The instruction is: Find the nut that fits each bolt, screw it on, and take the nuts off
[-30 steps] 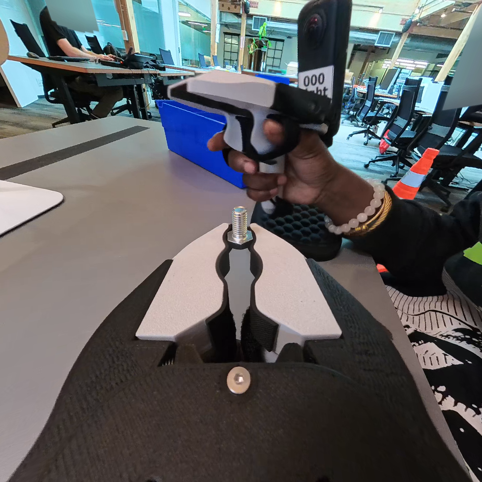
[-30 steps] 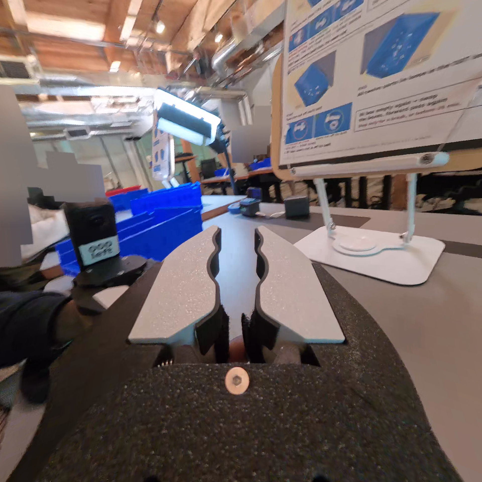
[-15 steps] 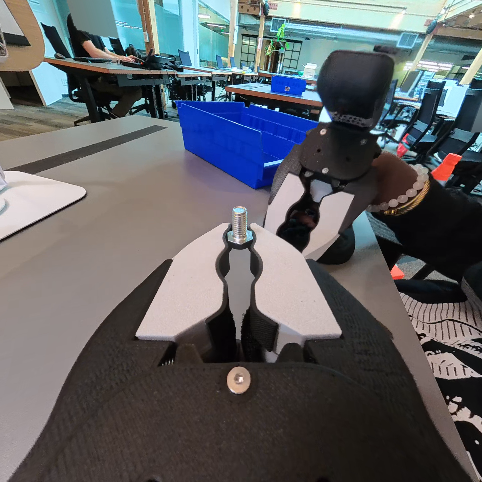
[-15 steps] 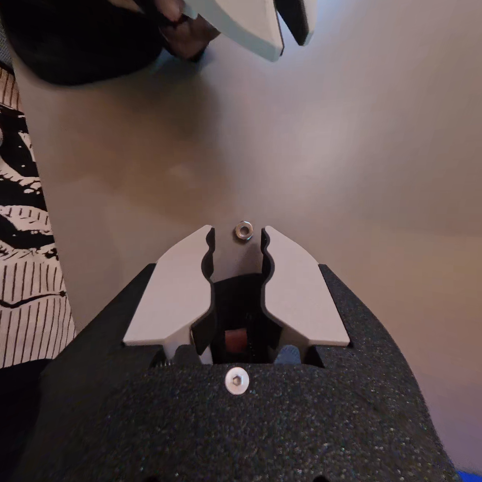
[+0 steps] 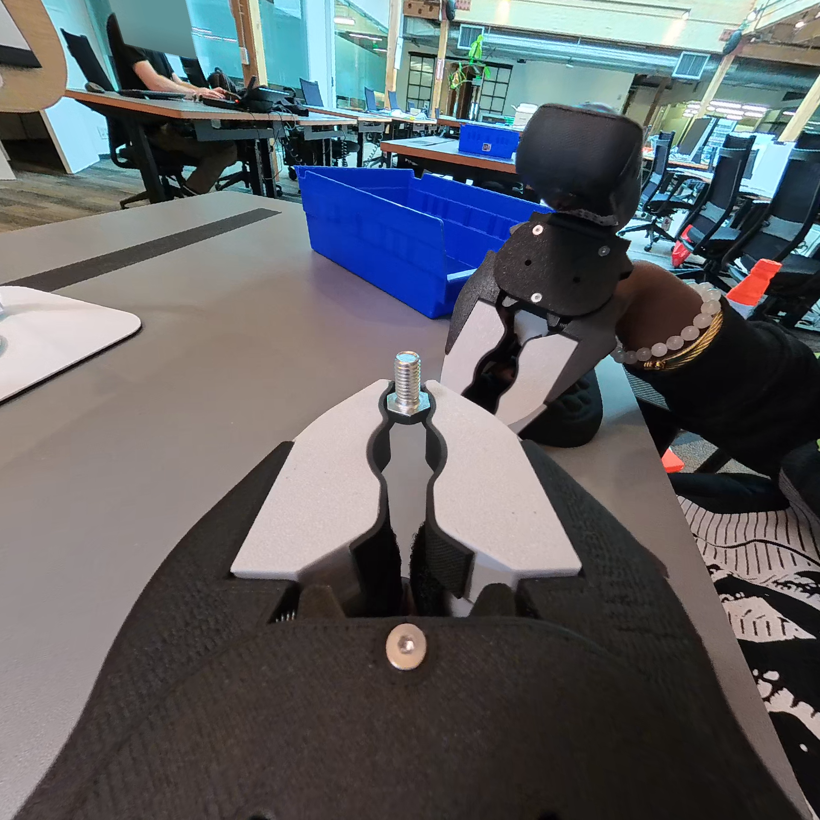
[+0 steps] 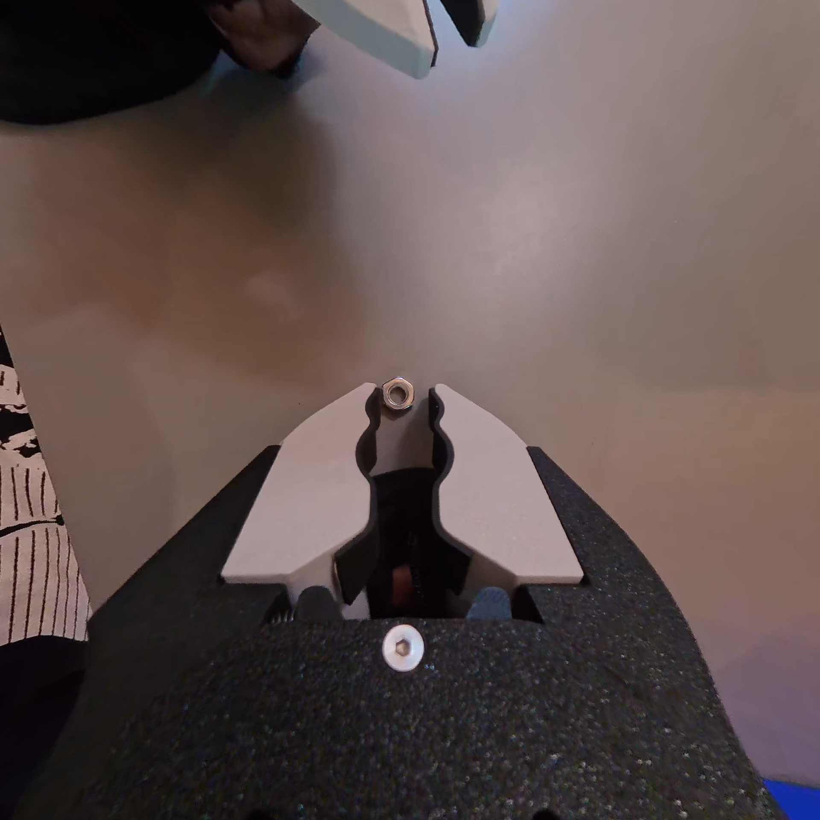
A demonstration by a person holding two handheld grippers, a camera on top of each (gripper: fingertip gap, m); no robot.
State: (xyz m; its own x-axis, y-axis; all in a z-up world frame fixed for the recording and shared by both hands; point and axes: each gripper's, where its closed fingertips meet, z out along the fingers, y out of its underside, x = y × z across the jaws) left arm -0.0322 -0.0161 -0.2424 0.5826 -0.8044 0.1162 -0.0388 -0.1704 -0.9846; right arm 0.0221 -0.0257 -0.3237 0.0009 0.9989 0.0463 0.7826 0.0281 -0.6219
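Observation:
My left gripper (image 5: 406, 392) is shut on the hex head of a silver bolt (image 5: 407, 377), which stands upright with its thread pointing up. My right gripper (image 6: 401, 395) points straight down at the grey table (image 6: 554, 222) and is open. A small silver nut (image 6: 398, 394) lies flat on the table between its fingertips, close to the left finger (image 6: 319, 470). In the left wrist view the right gripper (image 5: 486, 404) hangs just right of the bolt, held by a hand with a bead bracelet. The left gripper's fingertip (image 6: 390, 35) shows at the top of the right wrist view.
A blue bin (image 5: 390, 239) stands on the table (image 5: 199, 377) behind the grippers. A white stand base (image 5: 53, 333) lies at the left. The table's right edge runs close beside the right gripper. Office desks and chairs stand beyond. Across from one pair of fingers to the other is roughly 10 cm.
My right gripper swung from pointing level across the room to pointing down at the table, then lowered until the nut sat between its tips. The left gripper kept hold of the bolt.

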